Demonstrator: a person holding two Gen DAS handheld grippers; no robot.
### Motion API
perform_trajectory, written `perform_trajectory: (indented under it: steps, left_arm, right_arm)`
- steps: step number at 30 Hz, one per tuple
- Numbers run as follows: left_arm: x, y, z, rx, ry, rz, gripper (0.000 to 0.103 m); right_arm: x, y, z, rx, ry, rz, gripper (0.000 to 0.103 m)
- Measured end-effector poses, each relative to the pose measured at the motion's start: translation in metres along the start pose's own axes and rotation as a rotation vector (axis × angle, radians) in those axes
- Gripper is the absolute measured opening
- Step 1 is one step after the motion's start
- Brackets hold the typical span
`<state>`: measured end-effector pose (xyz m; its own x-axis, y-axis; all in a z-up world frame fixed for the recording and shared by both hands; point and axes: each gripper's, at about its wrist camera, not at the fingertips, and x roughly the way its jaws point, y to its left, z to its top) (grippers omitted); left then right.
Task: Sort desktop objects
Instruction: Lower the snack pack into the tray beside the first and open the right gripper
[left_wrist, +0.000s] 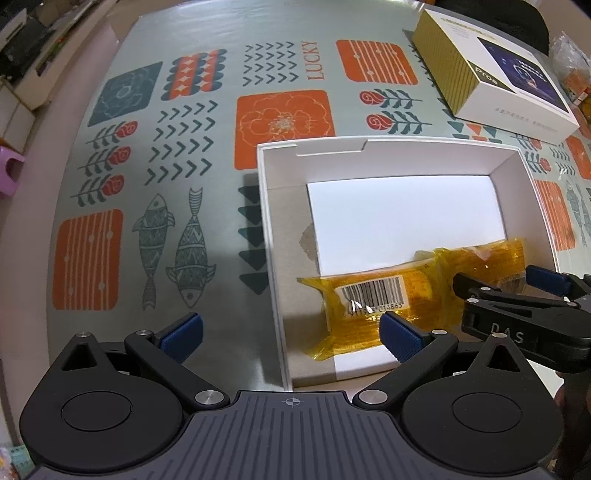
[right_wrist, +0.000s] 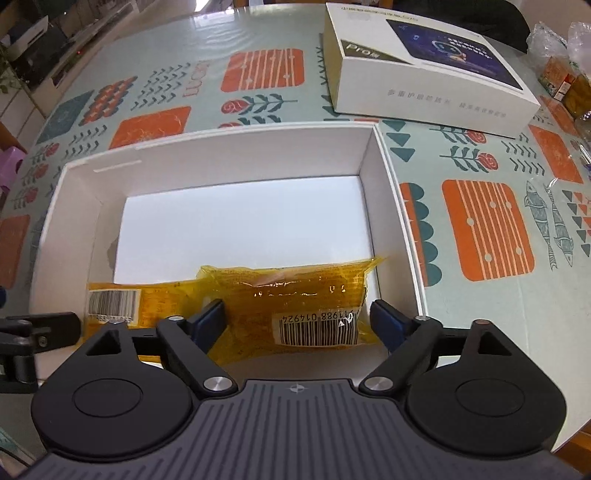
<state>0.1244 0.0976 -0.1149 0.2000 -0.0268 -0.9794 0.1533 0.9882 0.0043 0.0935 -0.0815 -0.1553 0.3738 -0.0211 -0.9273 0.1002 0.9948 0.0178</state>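
An open white box (left_wrist: 280, 258) (right_wrist: 391, 192) sits on the patterned tablecloth. Two yellow snack packets lie inside at its near end: one with a barcode (left_wrist: 369, 299) (right_wrist: 118, 301) on the left, another (left_wrist: 484, 258) (right_wrist: 295, 291) on the right. My left gripper (left_wrist: 291, 332) is open, straddling the box's left wall, its right finger over the left packet. My right gripper (right_wrist: 297, 321) is open, fingers on either side of the right packet, not closed on it. It also shows in the left wrist view (left_wrist: 517, 291).
A closed white and gold product box (left_wrist: 491, 70) (right_wrist: 424, 62) stands beyond the open box at the back right. Bagged snacks (right_wrist: 565, 70) lie at the far right edge. A purple stool (left_wrist: 11, 170) stands off the table's left side.
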Motion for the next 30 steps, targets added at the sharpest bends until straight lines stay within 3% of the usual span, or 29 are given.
perform_trajectory:
  steps: [10,15,22,30]
  left_arm:
    - [0.000,-0.016,-0.004,0.040,0.004,-0.031,0.103]
    - [-0.003,-0.033,-0.010,0.085,0.009,-0.040,0.103]
    - [-0.010,-0.066,-0.013,0.131,0.005,-0.046,0.103]
    - [-0.011,-0.105,-0.008,0.094,0.009,-0.003,0.103]
  right_arm:
    - [-0.060,-0.018,-0.003,0.064,-0.108,0.048,0.103]
    - [-0.085,-0.031,-0.009,0.068,-0.155,-0.016,0.103]
    - [-0.086,-0.069,-0.020,0.133,-0.107,-0.087,0.103]
    - [-0.082,-0.113,-0.015,0.156,-0.032,-0.131,0.103]
